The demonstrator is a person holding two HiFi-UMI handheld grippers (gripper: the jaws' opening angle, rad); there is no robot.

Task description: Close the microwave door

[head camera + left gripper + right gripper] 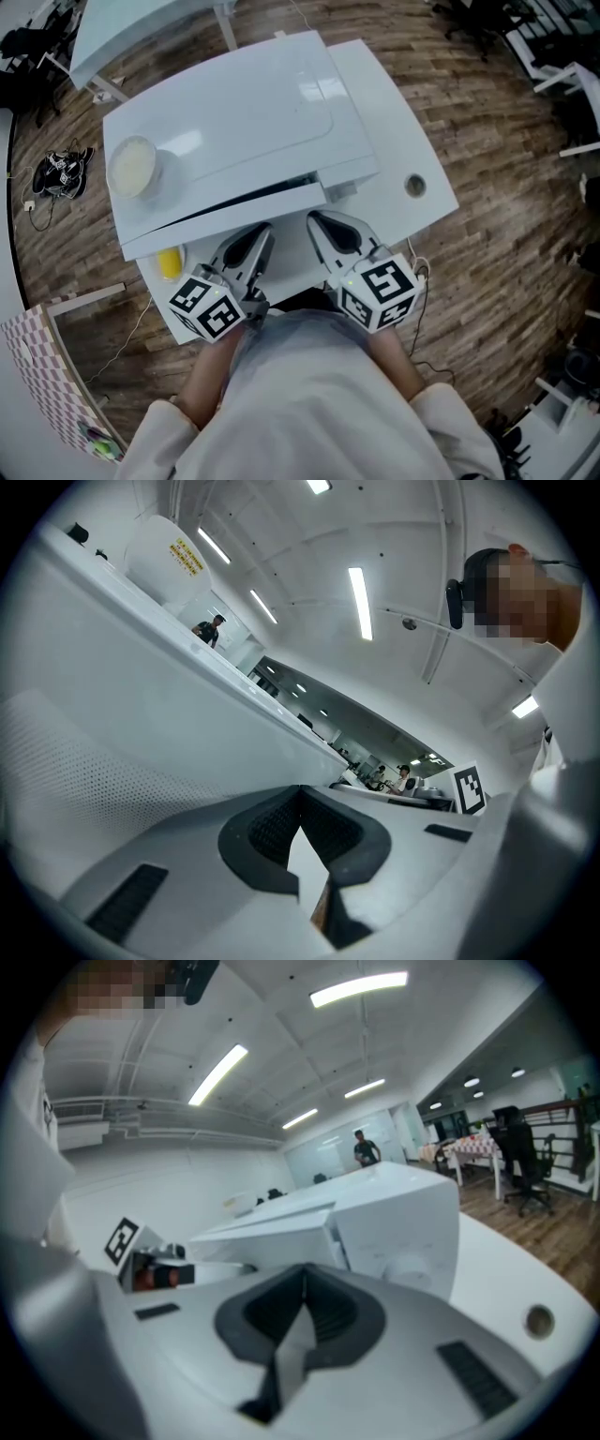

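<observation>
The white microwave [234,122] stands on a white table [412,141]. Its door [225,217] is ajar, with a thin dark gap between it and the body. My left gripper [262,234] is shut and empty, its tips close to the door's front face. My right gripper [317,221] is also shut and empty, just in front of the door's right end. In the left gripper view the door [141,733], with its dotted mesh window, fills the left side beyond the gripper [300,791]. The right gripper view shows the microwave [394,1213] with the door [272,1237] ahead of the gripper [305,1274].
A round pale bowl [134,167] sits on top of the microwave at the left. A small yellow object [169,262] lies on the table under the door's left end. The table has a cable hole [415,185] at the right. Wooden floor surrounds the table.
</observation>
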